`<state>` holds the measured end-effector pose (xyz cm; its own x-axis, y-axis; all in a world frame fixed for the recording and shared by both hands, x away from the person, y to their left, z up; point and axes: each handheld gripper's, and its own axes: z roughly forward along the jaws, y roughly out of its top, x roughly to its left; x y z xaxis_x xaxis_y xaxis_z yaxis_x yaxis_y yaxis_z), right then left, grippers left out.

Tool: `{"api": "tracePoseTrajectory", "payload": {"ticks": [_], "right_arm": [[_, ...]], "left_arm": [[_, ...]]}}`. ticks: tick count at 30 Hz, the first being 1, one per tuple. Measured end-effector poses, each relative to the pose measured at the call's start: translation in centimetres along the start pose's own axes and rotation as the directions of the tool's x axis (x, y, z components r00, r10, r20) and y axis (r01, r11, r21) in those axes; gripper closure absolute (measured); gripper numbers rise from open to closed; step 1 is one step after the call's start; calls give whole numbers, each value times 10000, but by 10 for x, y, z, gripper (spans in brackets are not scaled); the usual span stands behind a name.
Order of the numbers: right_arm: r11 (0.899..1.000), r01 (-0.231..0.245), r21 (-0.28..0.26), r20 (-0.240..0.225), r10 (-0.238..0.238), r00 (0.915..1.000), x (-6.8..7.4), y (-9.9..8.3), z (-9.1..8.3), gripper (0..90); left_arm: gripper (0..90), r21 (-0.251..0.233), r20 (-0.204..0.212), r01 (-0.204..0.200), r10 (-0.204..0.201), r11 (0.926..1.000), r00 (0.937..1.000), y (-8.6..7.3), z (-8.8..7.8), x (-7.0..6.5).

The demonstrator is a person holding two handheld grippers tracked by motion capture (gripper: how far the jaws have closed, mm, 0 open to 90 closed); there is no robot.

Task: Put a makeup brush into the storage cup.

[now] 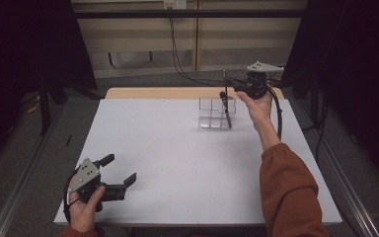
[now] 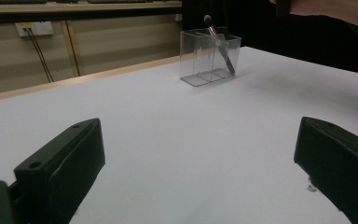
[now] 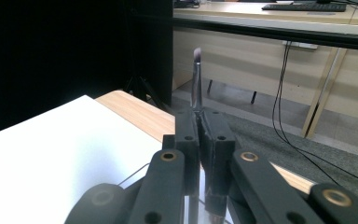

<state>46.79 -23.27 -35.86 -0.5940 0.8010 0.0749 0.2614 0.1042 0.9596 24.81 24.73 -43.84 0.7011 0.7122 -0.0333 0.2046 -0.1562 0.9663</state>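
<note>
A clear plastic organizer with several compartments stands at the far side of the white table. A dark makeup brush leans in its right compartment, head up. My right gripper hovers just above and behind the organizer, shut on a thin brush that points upward. In the right gripper view the jaws pinch this brush's handle, its small tip on top. My left gripper rests open near the front left edge, nothing between its jaws. The left gripper view shows the organizer and leaning brush far ahead.
Beyond the white sheet runs a wooden table edge. Cables hang from a wall socket behind the table. Dark curtains flank both sides. A rust-coloured sleeve crosses the table's right side.
</note>
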Motion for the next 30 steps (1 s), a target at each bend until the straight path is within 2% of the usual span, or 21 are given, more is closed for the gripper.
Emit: {"api": "tracePoseTrajectory", "payload": {"ticks": [11,27,30], "right_arm": [[10000,47,-20,-134,-47,9999,5,-3,4,858],[9997,-18,237,-109,20,9999,4,-13,8,858],[9991,64,427,-70,-61,10000,4,-17,10,858]], "left_arm": [[17,7,39,-19,19,10000,10000,0,0,0],[17,10,11,-32,32,10000,10000,0,0,0],[18,-10,20,-20,20,10000,10000,0,0,0]]}}
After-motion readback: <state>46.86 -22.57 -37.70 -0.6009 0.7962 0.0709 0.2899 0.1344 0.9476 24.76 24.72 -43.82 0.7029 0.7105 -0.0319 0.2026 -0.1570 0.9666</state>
